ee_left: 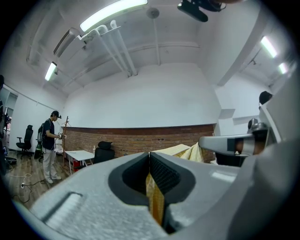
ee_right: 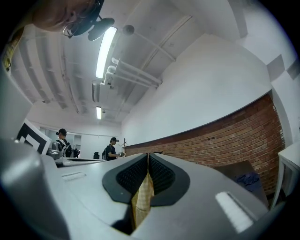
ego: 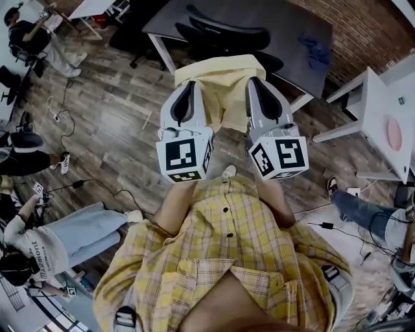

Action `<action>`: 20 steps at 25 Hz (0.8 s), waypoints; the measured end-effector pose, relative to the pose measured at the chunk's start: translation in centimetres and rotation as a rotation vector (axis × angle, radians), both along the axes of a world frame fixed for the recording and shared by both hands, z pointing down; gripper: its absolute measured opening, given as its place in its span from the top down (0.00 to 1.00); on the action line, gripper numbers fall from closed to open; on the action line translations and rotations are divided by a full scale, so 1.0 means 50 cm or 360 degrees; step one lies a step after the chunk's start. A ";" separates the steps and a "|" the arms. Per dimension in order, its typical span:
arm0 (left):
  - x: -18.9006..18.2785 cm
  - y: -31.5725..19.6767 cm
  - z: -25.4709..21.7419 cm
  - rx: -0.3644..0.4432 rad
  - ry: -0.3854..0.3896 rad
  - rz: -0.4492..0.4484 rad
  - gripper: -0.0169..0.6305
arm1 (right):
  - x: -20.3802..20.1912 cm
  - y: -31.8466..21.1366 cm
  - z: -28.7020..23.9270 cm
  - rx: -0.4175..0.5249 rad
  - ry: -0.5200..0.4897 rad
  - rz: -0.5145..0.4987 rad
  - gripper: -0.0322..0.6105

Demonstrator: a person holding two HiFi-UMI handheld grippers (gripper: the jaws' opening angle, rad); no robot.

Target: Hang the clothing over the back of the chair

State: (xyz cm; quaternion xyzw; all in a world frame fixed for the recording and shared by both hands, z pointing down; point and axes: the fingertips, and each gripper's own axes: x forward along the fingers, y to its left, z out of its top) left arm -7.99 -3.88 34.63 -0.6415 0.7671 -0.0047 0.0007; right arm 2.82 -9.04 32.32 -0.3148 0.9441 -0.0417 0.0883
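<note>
Judged roughly midway. Pinched the yellow garment [ego: 224, 91] by its upper edge in both tools. Clamped the left gripper [ego: 186, 97] shut on fabric at about 11 o'clock from the head view's centre, and the right gripper [ego: 264, 96] likewise at about 1 o'clock. Held the cloth spread between them, raised clear of the floor, on the near side of the black chair [ego: 227, 34] at 12 o'clock. Not yet laid over the chair back, and no contact between cloth and chair to be made out. Left to do, by this reading: carry the garment toward 12 o'clock, lower it across the backrest, and release on both sides.

Shown only in the head view: the chair itself, drawn up to the grey table [ego: 305, 65], a blue cloth [ego: 316, 50] on the tabletop at 1 o'clock, and the garment's span from one tool to the other.

Shown only in the two gripper views: the grip proper, a thin yellow fold nipped between ribbed pads on each side with no gap. Also caught there and not from above: the brick wall [ee_right: 234, 136], the ceiling lights [ee_left: 112, 14], and a standing person [ee_left: 49, 140] off at 9 o'clock.
</note>
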 end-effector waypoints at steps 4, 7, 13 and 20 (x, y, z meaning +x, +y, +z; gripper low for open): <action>-0.027 -0.039 -0.011 0.0020 -0.0006 -0.0051 0.96 | -0.019 -0.031 -0.013 0.0032 -0.0020 -0.0057 0.92; -0.029 -0.064 -0.013 0.0010 -0.0027 -0.0076 0.96 | -0.022 -0.055 -0.019 0.0035 -0.0037 -0.0084 0.92; -0.030 -0.092 -0.001 -0.0047 -0.0053 -0.0102 0.96 | -0.029 -0.086 -0.012 0.0012 -0.0051 -0.0101 0.92; -0.033 -0.108 -0.007 -0.0047 -0.0075 -0.0100 0.96 | -0.044 -0.099 -0.013 0.0021 -0.0033 -0.0120 0.92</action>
